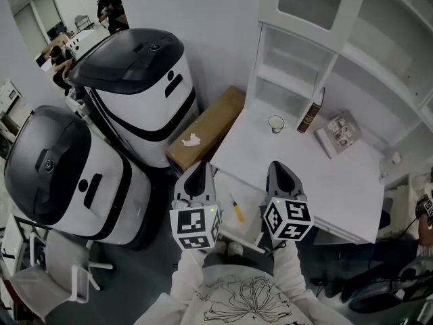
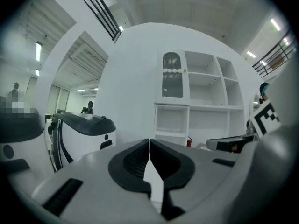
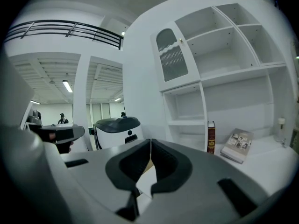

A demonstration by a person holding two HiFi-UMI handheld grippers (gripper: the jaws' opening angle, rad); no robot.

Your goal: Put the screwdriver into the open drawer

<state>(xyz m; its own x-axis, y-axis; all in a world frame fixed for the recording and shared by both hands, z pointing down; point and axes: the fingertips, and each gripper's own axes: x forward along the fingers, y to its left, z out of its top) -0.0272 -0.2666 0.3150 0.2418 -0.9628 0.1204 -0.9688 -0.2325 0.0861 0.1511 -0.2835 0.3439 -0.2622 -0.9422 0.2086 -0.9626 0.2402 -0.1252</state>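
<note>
Here the screwdriver (image 1: 237, 210) lay pointing up-frame, midway between the left tongs (image 1: 201, 165) and right tongs (image 1: 278, 165), both pressed together, empty.

Books and a cup on a white desk (image 1: 352, 181)

A cup (image 1: 276, 123) sits near a dark red book (image 1: 311, 112) standing upright, and a second book (image 1: 339, 133) lies flat just beside that. A yellow-handled screwdriver (image 1: 237, 210) rests in the desk's open drawer (image 1: 252, 196).
</note>
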